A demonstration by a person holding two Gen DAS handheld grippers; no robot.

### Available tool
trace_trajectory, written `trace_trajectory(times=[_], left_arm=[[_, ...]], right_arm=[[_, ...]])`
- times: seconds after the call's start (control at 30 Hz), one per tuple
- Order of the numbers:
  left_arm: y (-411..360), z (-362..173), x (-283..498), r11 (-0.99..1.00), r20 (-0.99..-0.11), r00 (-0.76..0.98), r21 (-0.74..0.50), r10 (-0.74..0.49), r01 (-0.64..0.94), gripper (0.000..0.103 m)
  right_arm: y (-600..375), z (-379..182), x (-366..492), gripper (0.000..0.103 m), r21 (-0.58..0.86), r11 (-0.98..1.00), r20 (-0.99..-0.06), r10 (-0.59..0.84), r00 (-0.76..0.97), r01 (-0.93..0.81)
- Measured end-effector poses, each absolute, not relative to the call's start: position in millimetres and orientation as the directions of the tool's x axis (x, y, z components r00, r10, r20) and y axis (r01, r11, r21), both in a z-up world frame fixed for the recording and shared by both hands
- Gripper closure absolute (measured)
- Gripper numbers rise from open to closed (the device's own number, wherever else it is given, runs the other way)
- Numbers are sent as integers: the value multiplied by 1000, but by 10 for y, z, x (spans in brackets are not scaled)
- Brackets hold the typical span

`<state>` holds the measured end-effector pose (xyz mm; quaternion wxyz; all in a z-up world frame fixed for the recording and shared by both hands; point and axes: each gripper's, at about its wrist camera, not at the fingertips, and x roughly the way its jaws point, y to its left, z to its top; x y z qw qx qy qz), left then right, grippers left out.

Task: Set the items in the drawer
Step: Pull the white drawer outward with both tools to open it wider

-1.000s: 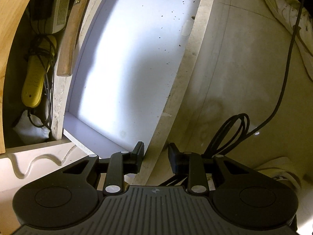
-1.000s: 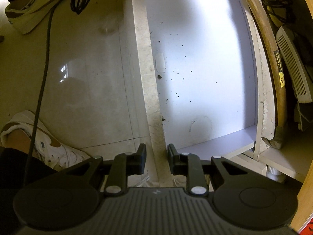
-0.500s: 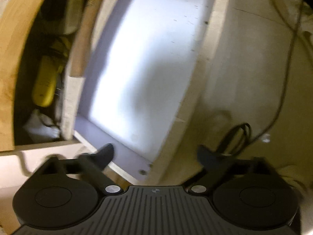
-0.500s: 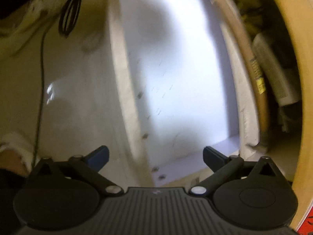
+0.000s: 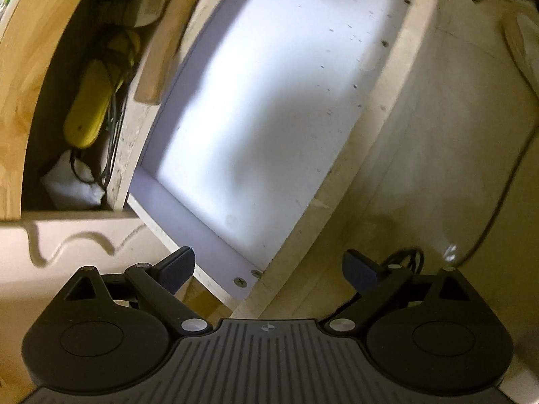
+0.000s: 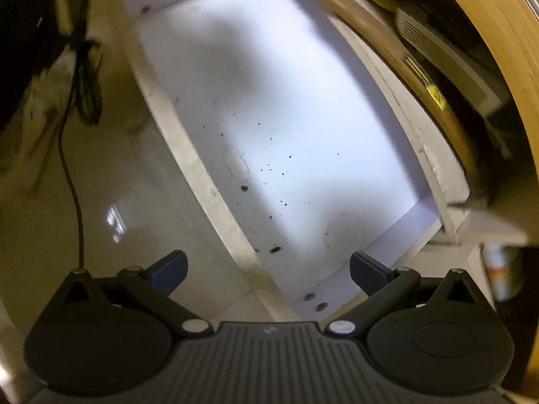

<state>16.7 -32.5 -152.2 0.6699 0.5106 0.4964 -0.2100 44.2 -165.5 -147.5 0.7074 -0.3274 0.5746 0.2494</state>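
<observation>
A pulled-out drawer (image 5: 353, 155) with a white, speckled bottom shows in both views; in the right wrist view its front panel (image 6: 202, 181) runs diagonally. My left gripper (image 5: 269, 267) is open and empty above the drawer's near corner. My right gripper (image 6: 267, 269) is open and empty above the drawer's front panel. Behind the drawer, inside the cabinet, lie a wooden hammer handle (image 5: 165, 47) (image 6: 387, 54), a yellow object wrapped in cord (image 5: 91, 104), a white bundle (image 5: 70, 181) and a white slatted box (image 6: 441, 54).
The wooden cabinet edge (image 5: 23, 77) (image 6: 498, 50) curves over the stored items. On the pale floor lie a black cable (image 6: 74, 181) (image 5: 505, 181), a coiled cable (image 5: 407, 259) and a white shoe (image 5: 522, 43). A small bottle (image 6: 498, 269) stands at the right.
Both grippers were shut on the drawer's front panel a second ago. They have opened wide, let go and pulled back above the drawer.
</observation>
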Motion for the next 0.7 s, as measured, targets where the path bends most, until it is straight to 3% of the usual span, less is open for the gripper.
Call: trace_trajectory(times=[0.37,0.7], left_arm=[[-308,-1343,296,601,-907,349,417,235,682,6],[-223,-1157,474,832,-949,237,298,207,468,7]], right_arm=[[-1697,-1579,560,0,-87,815,-983,22,181,-572],[-1778,-1443,649,0,17,951,-986,67,152,-309]])
